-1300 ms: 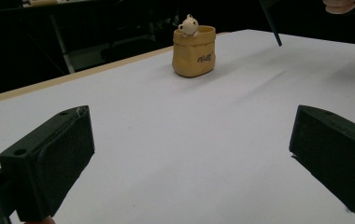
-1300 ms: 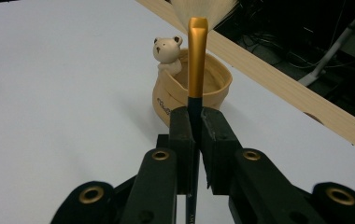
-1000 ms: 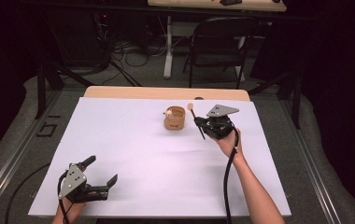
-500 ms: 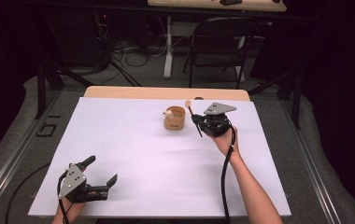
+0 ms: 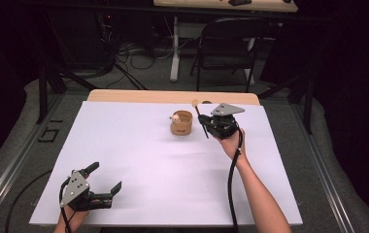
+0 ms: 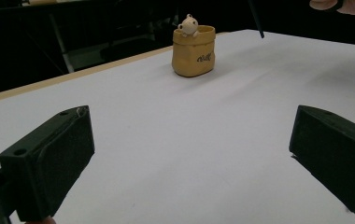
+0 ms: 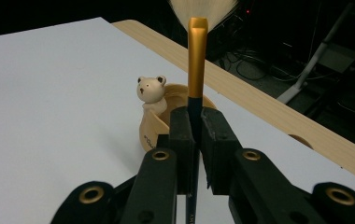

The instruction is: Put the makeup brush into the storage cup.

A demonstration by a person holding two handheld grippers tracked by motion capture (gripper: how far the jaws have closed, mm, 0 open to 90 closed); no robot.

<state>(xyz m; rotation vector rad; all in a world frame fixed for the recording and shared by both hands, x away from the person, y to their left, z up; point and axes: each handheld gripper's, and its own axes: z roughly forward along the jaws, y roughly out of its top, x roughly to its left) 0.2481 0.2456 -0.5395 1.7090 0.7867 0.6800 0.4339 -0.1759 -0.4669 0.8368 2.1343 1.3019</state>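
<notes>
Left gripper [image 5: 106, 193]: lower left of the high view, low over the white desk [image 5: 139, 165]. Fingers [image 6: 49, 161] spread wide, nothing between them; in the left gripper view one stands at the lower left and one at the lower right, with bare desk in the gap.

Pot [image 5: 181, 123]: small tan sack-shaped holder, just right of centre in the upper half of the high view, upright on the desk. A little bear figure [image 7: 150, 90] leans on its rim. In the left gripper view the pot sits at upper centre, well apart from the left fingers.

Brush [image 7: 196, 60]: slim tool with dark handle, gold ferrule and pale bristles. Pinched between the fingers [image 7: 181, 140] of the right gripper [image 5: 206, 121], which are pressed together on the dark handle just below the ferrule. In the right gripper view the ferrule and bristles rise above the fingertips toward the top edge; the handle runs down between the fingers to the bottom edge. In the high view the brush stands tilted just right of the pot, bristle end uppermost.

Right gripper: right of centre in the high view, just beside the pot, held in a hand [image 5: 231, 141].
</notes>
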